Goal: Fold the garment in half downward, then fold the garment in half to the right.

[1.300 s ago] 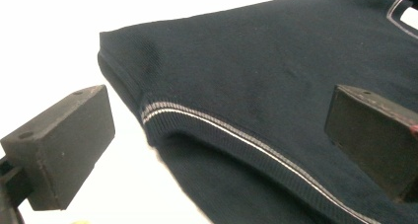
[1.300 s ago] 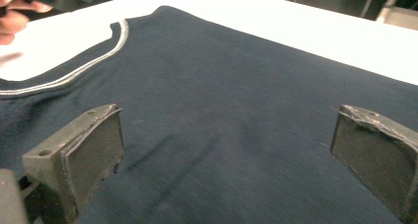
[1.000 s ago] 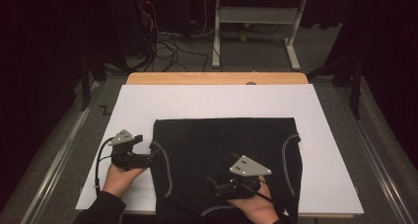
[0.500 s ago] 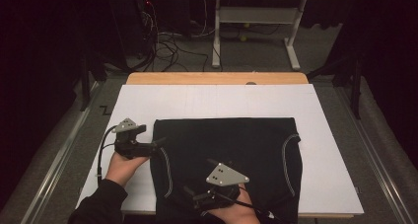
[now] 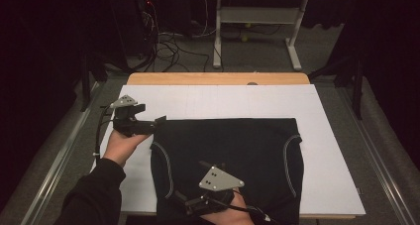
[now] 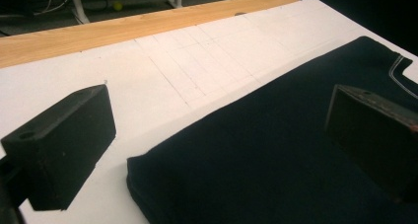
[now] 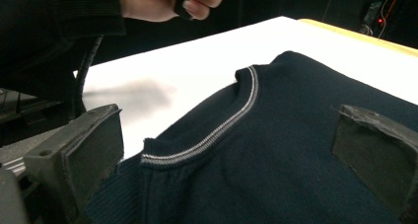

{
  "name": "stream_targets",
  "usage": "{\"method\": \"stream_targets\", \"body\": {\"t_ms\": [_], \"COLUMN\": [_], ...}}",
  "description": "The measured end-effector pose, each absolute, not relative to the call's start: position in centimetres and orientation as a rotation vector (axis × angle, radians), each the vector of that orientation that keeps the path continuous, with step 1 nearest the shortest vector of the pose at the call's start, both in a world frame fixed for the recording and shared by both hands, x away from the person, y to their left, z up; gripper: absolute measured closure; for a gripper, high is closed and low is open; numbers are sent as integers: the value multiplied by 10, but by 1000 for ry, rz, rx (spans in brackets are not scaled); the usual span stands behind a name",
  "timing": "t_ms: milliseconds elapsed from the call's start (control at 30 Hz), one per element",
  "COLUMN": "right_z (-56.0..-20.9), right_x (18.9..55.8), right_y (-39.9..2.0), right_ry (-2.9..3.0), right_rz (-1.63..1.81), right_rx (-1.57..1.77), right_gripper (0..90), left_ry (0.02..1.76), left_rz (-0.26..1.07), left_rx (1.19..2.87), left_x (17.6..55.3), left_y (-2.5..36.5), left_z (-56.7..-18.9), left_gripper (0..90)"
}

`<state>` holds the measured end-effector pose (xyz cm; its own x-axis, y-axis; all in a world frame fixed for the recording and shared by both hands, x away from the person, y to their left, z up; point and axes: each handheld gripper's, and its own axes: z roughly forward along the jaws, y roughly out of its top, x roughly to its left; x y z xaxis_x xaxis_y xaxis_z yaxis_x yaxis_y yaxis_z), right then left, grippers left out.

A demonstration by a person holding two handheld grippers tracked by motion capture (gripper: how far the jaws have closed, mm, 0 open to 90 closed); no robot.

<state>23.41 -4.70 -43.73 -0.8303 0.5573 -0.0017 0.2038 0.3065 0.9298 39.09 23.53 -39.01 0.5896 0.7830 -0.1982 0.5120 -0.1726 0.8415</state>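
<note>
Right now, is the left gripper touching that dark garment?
Cannot tell. In the left gripper view the left gripper has open jaws straddling the garment corner; no plain gap or contact.

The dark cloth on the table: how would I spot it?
Find the white table. On its near half lies a folded dark garment, the one thing lying there. Pale stripes curve along its left and right edges.

Both hand-held grippers (image 5: pixel 159 121) (image 5: pixel 181 201) seemingly agape

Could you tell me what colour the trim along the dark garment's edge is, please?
Pale grey-white stripes on the trim of the navy garment, clearest in the right gripper view.
</note>
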Motion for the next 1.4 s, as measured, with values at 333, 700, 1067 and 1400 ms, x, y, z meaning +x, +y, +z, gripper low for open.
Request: {"method": "stream_targets", "body": {"t_ms": [333,700,1067,1400], "right_z": [-440,-443,-448,-453], "right_x": [238,236,238,238], "right_y": [-37,-38,-37,-35], "right_ry": [2288,2300,2315,2339], "right_rz": [1517,1457,1456,1432], "right_rx": [678,689,720,694], "right_gripper": [0,0,0,0], "left_ry": [1073,1142,1226,1323], "left_rz": [326,314,311,279], "left_rx": [1836,1818,1869,1904], "left_x": [406,410,426,451], "left_y": [238,254,255,250], "left_z": [-411,-432,-450,-480], "left_gripper": [0,0,0,70]}}
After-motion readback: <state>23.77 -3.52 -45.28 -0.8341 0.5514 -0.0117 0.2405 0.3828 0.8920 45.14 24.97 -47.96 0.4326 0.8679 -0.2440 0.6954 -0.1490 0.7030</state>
